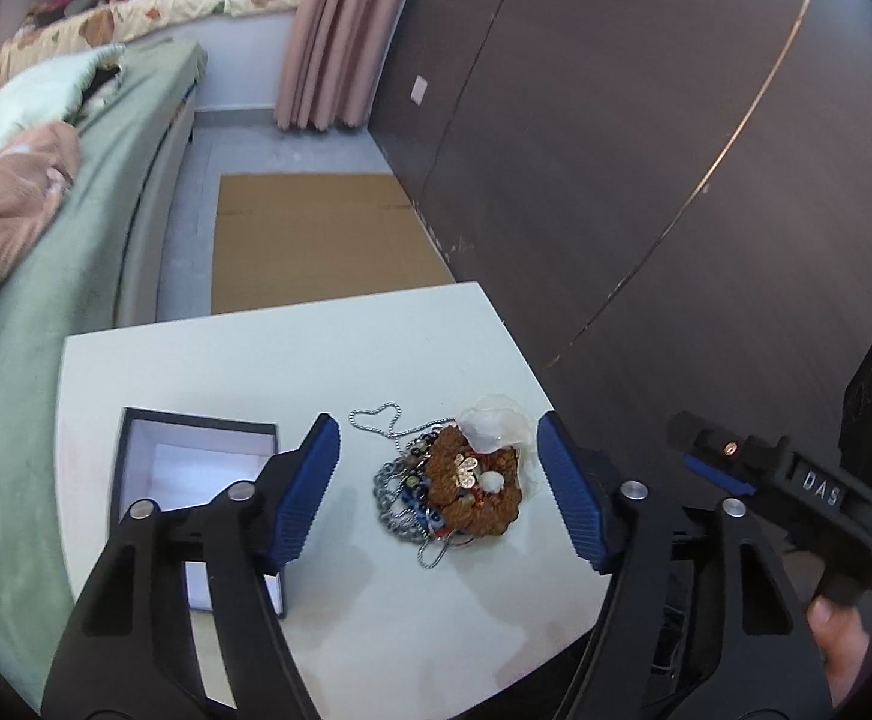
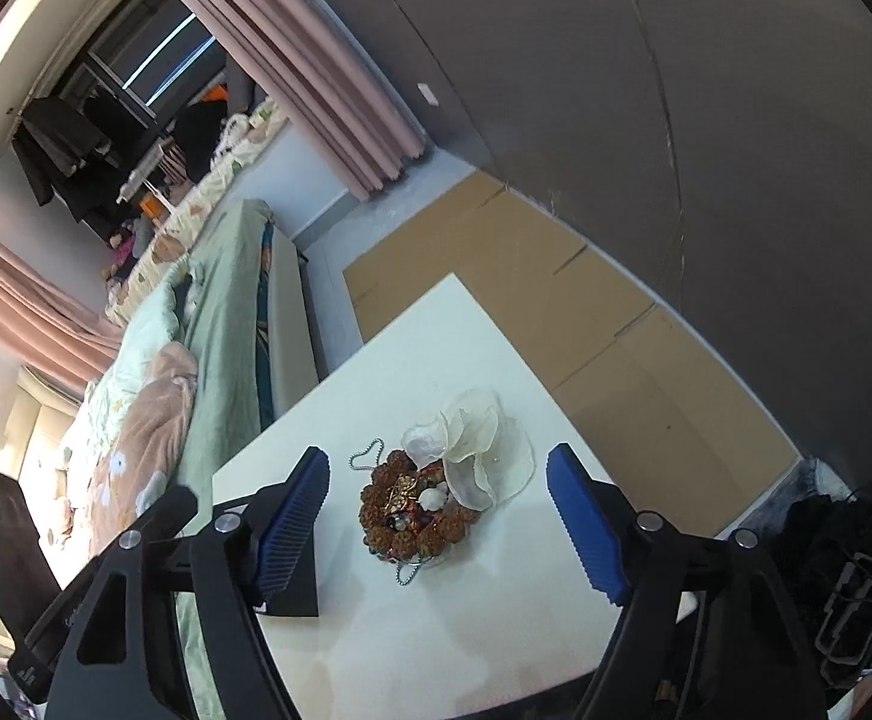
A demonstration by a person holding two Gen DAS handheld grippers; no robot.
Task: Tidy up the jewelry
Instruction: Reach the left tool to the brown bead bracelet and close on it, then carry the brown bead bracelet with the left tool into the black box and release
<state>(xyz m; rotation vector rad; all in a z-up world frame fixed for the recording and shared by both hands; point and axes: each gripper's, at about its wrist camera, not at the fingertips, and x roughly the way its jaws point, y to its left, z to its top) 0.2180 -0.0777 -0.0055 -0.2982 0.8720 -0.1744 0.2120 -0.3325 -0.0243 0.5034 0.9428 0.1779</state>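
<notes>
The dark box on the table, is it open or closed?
Open. The box has no lid on it, and its pale lining shows from above; no jewelry is visible inside.

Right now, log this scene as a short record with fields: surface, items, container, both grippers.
surface: white table
items: tangled jewelry pile of chains and beads, with a brown beaded bracelet on top; sheer pouch touching its far side
container: open box, dark rim, pale lining, left of the pile; nothing seen inside
left gripper: open, above the table, fingers either side of the pile, holding nothing
right gripper: open, aimed at the pile, holding nothing
</notes>
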